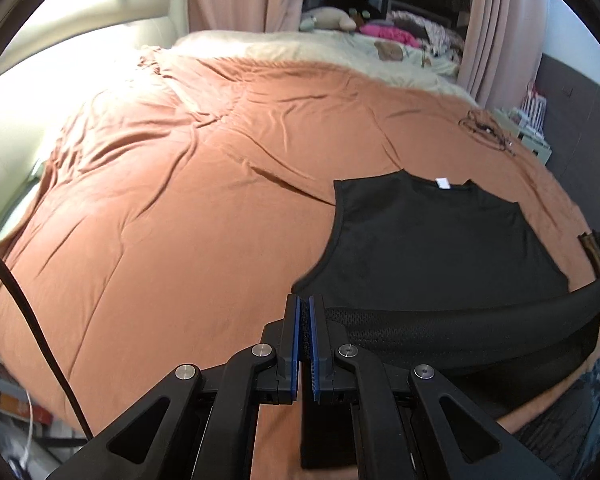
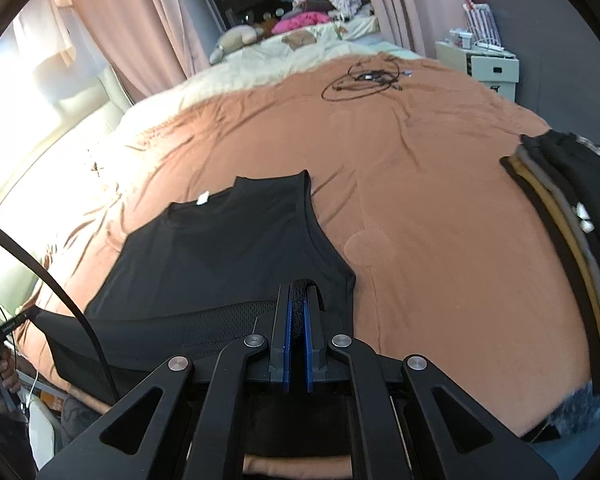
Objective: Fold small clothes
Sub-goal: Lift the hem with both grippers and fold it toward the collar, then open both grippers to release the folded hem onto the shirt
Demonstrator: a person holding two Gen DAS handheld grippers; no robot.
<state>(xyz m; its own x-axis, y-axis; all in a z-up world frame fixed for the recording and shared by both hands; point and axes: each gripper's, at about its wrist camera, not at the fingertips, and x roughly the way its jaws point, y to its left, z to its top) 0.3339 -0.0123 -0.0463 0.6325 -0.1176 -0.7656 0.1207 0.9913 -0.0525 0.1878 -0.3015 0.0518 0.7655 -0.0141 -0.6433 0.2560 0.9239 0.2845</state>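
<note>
Both hem corners of the black vest (image 1: 428, 240) pinched tight, left gripper (image 1: 305, 332) and right gripper (image 2: 298, 332) clamped shut, lifted off the bedspread (image 1: 180, 200) for folding toward the collar.

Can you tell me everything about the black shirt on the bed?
The black shirt is a sleeveless top with wide armholes, a round neck and a small white tag inside the collar. Its cloth looks thin and smooth, with a mesh look where the inside shows. The upper part lies flat on the orange blanket, neck pointing away. The bottom edge is lifted off the bed: the left gripper pinches one corner and the right gripper the other, with the hem stretched between them.
</note>
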